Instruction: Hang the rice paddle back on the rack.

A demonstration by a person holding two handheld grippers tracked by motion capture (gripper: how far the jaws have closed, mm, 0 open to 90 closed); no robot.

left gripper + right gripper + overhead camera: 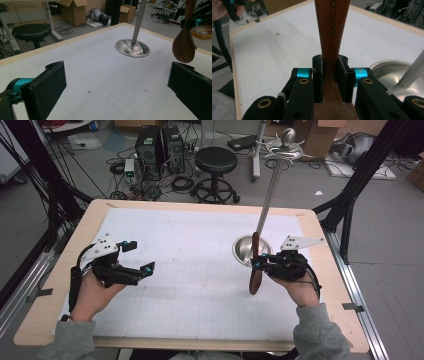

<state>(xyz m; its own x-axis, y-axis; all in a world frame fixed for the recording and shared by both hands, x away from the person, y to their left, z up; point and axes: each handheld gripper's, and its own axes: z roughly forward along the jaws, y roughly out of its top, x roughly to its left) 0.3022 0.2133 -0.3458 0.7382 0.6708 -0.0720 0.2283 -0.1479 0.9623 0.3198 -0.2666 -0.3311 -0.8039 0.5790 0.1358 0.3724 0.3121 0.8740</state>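
At about four o'clock on the bench (45,320), the right gripper (261,264) is clamped on the neck of a wooden spoon (255,265); its pads press both sides of the handle, as the right gripper view shows (331,75); the spoon hangs nearly upright, bowl end lowest, above the white mat and clear of it; just beyond, at two o'clock, stands a metal stand (270,200) with a round dished base (241,251) and a tall pole topped by hooks; at eight o'clock the left gripper (142,257) rests low over the bench, jaws spread wide with nothing between them; from the left gripper view the spoon's bowl (183,47) hangs beside the base (132,48).
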